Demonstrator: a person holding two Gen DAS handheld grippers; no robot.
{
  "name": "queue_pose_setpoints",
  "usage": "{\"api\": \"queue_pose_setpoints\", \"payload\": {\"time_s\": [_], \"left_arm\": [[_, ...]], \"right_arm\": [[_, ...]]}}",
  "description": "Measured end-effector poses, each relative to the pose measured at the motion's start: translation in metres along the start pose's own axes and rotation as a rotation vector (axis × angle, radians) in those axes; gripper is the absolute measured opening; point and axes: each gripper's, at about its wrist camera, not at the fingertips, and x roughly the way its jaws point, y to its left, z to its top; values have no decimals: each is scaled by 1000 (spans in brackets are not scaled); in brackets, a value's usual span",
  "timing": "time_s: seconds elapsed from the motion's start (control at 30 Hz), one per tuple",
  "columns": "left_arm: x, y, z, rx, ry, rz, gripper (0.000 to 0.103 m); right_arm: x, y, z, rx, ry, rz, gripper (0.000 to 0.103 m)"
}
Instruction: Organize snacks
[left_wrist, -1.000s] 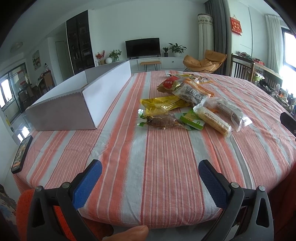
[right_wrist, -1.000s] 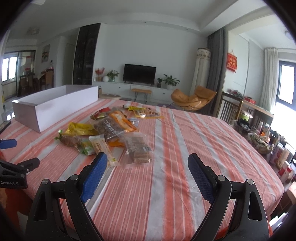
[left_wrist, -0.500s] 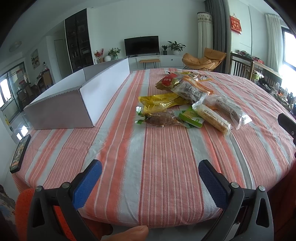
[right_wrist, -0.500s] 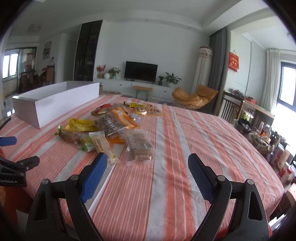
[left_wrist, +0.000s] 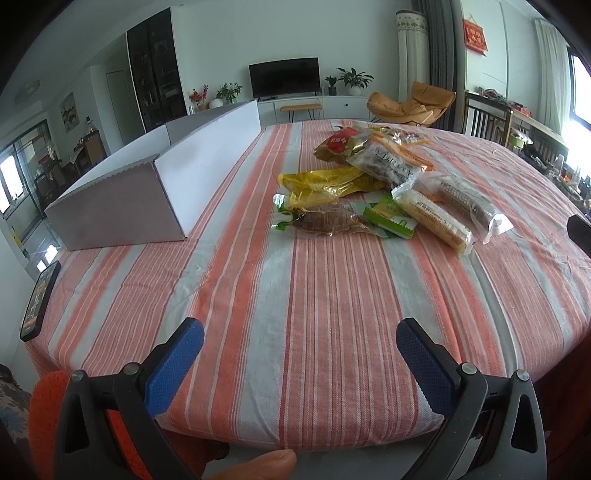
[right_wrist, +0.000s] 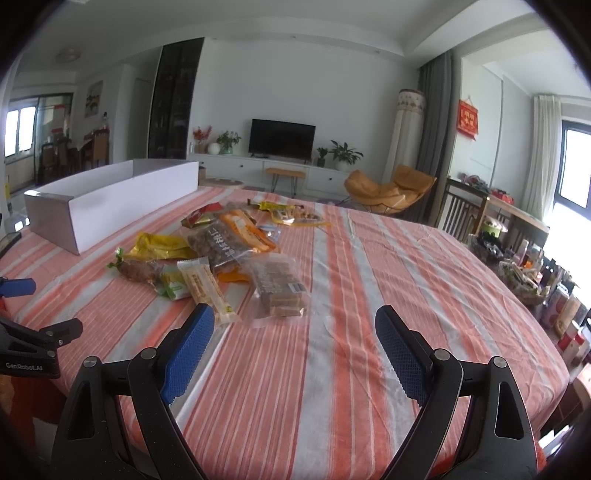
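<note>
A heap of snack packets lies mid-table on the striped cloth: a yellow bag (left_wrist: 325, 181), a clear pack with a brown item (left_wrist: 325, 220), a green packet (left_wrist: 389, 218), a long biscuit stick (left_wrist: 432, 218) and a clear wafer pack (right_wrist: 279, 286). A long white open box (left_wrist: 147, 184) stands to their left. My left gripper (left_wrist: 299, 349) is open over the near table edge, well short of the snacks. My right gripper (right_wrist: 295, 338) is open too, its left finger close to the biscuit stick (right_wrist: 205, 288).
A phone (left_wrist: 40, 301) lies at the table's left edge. A cluttered side table (right_wrist: 532, 273) with bottles stands to the right. A thumb (left_wrist: 258, 465) shows at the bottom of the left wrist view. Chairs and a TV unit stand behind.
Both grippers have drifted slightly forward toward the snacks, so the table and packets look a little closer. Both stay open and nothing was picked up.
</note>
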Motion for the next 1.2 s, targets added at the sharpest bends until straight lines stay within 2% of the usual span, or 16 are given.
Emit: {"api": "queue_pose_setpoints", "payload": {"time_s": [0.53,0.7,0.8,1.0,1.2], "left_arm": [[13,4,1,-8,43,17,103],[21,14,5,-43,63,18,103],[29,20,7,-64,80,16,103],[39,23,8,-73,107,9,103],[44,20,6,-54,123,6,103]], "right_arm": [[6,1,-3,-1,21,13,91],[10,0,-5,13,47,33,91],[17,-6,-6,54,91,91,91],[54,-9,-3,125,247,245,91],[110,13,19,54,426,413,91]]}}
